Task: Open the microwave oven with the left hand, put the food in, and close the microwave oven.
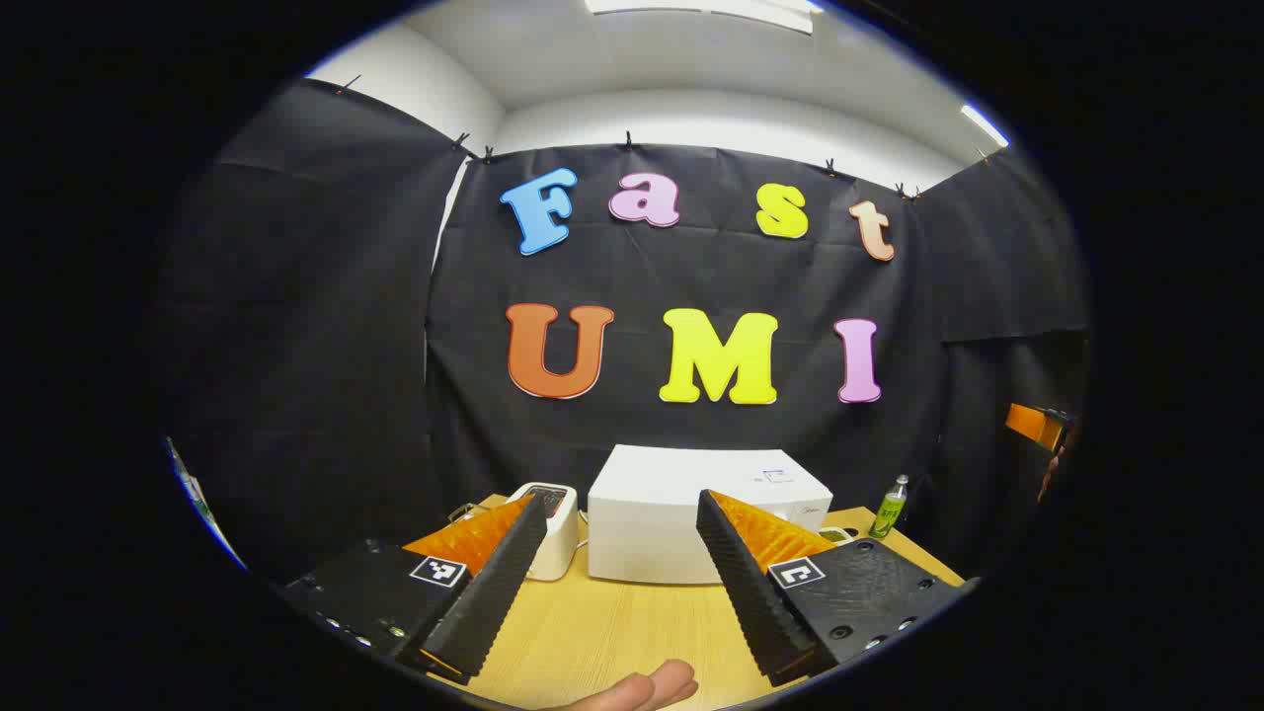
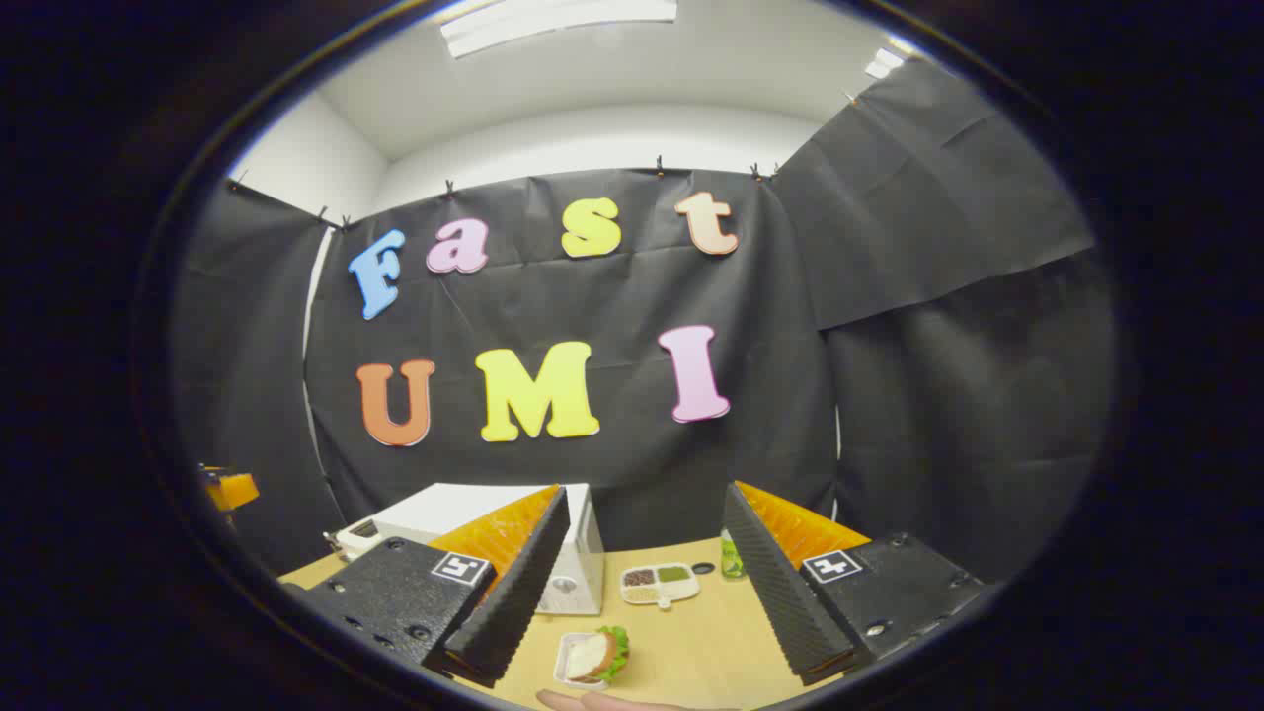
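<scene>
My left hand-held gripper (image 1: 620, 583) hangs above the counter (image 1: 592, 632) with its fingers spread wide and nothing between them. My right hand-held gripper (image 2: 642, 588) is likewise wide apart and empty. In the left gripper view, the white microwave oven (image 1: 681, 513) sits shut at the back of the counter, straight ahead, with a small white appliance (image 1: 553, 528) just beside it on its left and a green bottle (image 1: 891, 506) off to its right. The right gripper view adds what the other lacks: the food, a sandwich (image 2: 595, 654) in a small white tray, lies on the counter between my fingers, and a divided dish (image 2: 660, 583) sits beyond it, right of the oven. A fingertip (image 1: 642, 686) is cut off at the bottom edge. The oven's door and handle are hard to make out.
</scene>
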`<action>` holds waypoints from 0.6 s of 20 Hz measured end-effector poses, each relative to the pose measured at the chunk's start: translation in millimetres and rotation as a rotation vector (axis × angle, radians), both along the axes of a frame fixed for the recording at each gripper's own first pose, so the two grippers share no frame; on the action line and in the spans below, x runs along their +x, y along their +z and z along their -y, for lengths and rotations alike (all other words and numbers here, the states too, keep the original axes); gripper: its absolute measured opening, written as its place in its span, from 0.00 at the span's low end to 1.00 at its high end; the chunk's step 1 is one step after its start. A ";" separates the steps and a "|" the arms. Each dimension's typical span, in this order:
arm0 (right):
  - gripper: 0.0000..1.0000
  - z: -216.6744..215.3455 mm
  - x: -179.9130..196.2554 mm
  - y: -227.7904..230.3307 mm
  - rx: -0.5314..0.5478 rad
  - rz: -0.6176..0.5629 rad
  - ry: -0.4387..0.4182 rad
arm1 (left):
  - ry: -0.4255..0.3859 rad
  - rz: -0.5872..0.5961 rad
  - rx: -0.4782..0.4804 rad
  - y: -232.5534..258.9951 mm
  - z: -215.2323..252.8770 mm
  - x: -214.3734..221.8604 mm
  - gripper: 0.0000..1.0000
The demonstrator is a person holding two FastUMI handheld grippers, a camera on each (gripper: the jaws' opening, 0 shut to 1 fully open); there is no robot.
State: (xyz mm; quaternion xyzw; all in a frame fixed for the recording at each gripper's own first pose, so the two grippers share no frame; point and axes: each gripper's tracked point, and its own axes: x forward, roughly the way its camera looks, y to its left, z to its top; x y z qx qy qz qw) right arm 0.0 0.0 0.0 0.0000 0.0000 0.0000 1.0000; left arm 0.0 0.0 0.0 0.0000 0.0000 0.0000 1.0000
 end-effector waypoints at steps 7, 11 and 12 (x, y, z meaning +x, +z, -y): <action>0.91 21.8 -4.8 3.9 -0.010 -0.014 -0.030 | -0.054 0.038 0.013 17.9 18.0 -16.0 0.95; 1.00 27.9 -11.3 8.6 0.000 0.002 -0.025 | -0.045 0.039 0.049 20.0 21.1 -15.7 0.95; 1.00 27.7 -13.1 8.7 -0.004 0.002 -0.017 | -0.044 0.035 0.053 18.5 24.3 -13.9 0.95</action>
